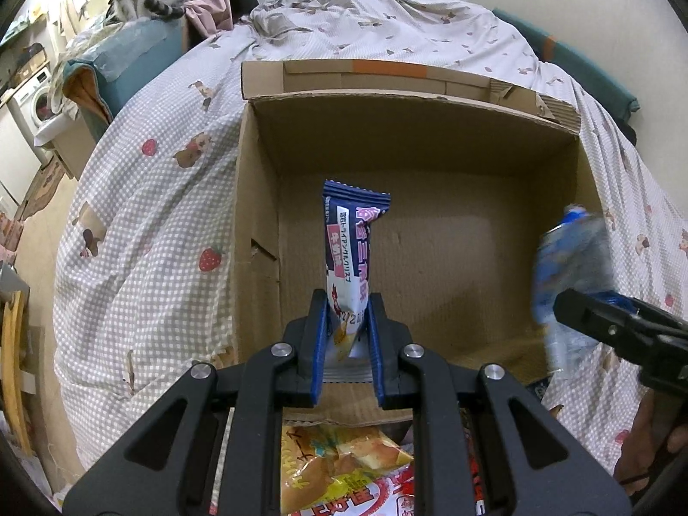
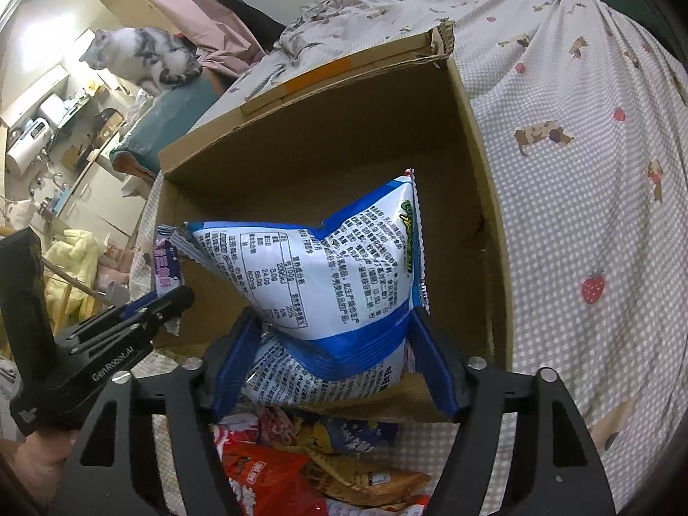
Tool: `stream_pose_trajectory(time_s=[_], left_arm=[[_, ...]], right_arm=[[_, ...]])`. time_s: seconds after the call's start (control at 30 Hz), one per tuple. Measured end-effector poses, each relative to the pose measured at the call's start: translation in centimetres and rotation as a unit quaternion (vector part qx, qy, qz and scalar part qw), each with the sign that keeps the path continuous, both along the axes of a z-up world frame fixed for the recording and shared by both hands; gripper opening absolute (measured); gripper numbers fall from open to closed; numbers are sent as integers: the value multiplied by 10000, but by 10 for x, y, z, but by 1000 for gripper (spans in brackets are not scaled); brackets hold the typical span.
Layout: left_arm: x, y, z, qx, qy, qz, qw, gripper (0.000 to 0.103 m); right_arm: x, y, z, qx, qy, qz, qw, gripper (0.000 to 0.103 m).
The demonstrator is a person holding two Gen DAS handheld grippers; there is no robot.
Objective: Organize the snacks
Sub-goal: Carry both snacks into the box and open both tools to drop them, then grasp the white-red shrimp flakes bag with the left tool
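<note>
An open cardboard box (image 1: 430, 232) lies on the bed; it also shows in the right wrist view (image 2: 327, 129). My left gripper (image 1: 347, 322) is shut on a slim dark-blue snack pack (image 1: 350, 241) and holds it upright over the box's near left part. My right gripper (image 2: 335, 344) is shut on a puffy blue-and-white snack bag (image 2: 327, 266), held over the box's near edge. That bag shows blurred at the right of the left wrist view (image 1: 567, 266). The left gripper and its pack appear at the left of the right wrist view (image 2: 163, 296).
Several loose snack bags (image 2: 301, 464) lie on the bedspread in front of the box, also below my left gripper (image 1: 344, 468). The checked bedspread (image 1: 150, 236) surrounds the box. A cat (image 2: 142, 56) sits at the far left on a cushion.
</note>
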State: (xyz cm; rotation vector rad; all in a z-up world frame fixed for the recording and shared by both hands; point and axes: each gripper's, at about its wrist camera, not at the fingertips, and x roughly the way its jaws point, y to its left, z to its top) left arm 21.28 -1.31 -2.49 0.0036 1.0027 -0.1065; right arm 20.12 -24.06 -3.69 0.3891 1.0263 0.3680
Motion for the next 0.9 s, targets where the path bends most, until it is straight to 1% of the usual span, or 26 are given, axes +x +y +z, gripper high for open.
stream_pose_trajectory(time_s=[0.07, 0.1, 0.2, 0.4, 0.47, 0.5, 0.53, 0.57, 0.6, 0.63, 0.67, 0.7, 0.73, 0.77, 0.83, 0.9], left_arm=[[-1, 0, 0, -5, -6, -16, 10000, 15], [-2, 0, 1, 13, -5, -13, 10000, 15], [-3, 0, 2, -31, 10, 1, 10000, 15], [-5, -1, 6, -34, -26, -13, 10000, 15], [-6, 0, 8, -99, -18, -14, 9999, 16], [-6, 1, 8, -97, -18, -1, 10000, 22], [-7, 1, 9, -105, -26, 7, 9999, 34], [-8, 2, 10, -129, -46, 16, 9999, 42], [-10, 3, 12, -164, -79, 45, 9998, 54], [-11, 3, 13, -204, -108, 73, 9997, 64], [-11, 4, 15, -250, -134, 94, 9996, 68], [-12, 5, 17, -282, -159, 99, 9994, 75], [-13, 5, 19, -288, -189, 93, 9994, 79], [-14, 5, 20, -279, -228, 82, 9993, 79], [-17, 5, 23, -246, -269, 61, 9993, 80], [-19, 6, 25, -262, -262, 70, 9993, 80]], right_arm=[[-1, -2, 3, 224, -72, -34, 9997, 92], [-3, -3, 6, 244, -157, -63, 9996, 94], [-4, 0, 11, 55, -287, 8, 9996, 94], [-4, -3, 13, 56, -288, -50, 9996, 94], [-5, -4, 14, 40, -292, -64, 9995, 94], [-5, -4, 14, 29, -312, -68, 9995, 94], [-5, -4, 15, 20, -332, -55, 9994, 94], [-5, -3, 17, -51, -352, -34, 9994, 94], [-6, -3, 18, -97, -381, -20, 9992, 94], [-6, -2, 20, -123, -422, -14, 9990, 94], [-7, -2, 22, -135, -456, -30, 9989, 95], [-8, -3, 23, -134, -468, -66, 9988, 98], [-9, -4, 24, -113, -471, -94, 9988, 100], [-10, -5, 25, -83, -482, -123, 9987, 103], [-13, -6, 27, -80, -521, -166, 9985, 103], [-16, -7, 30, -189, -554, -231, 9980, 103]])
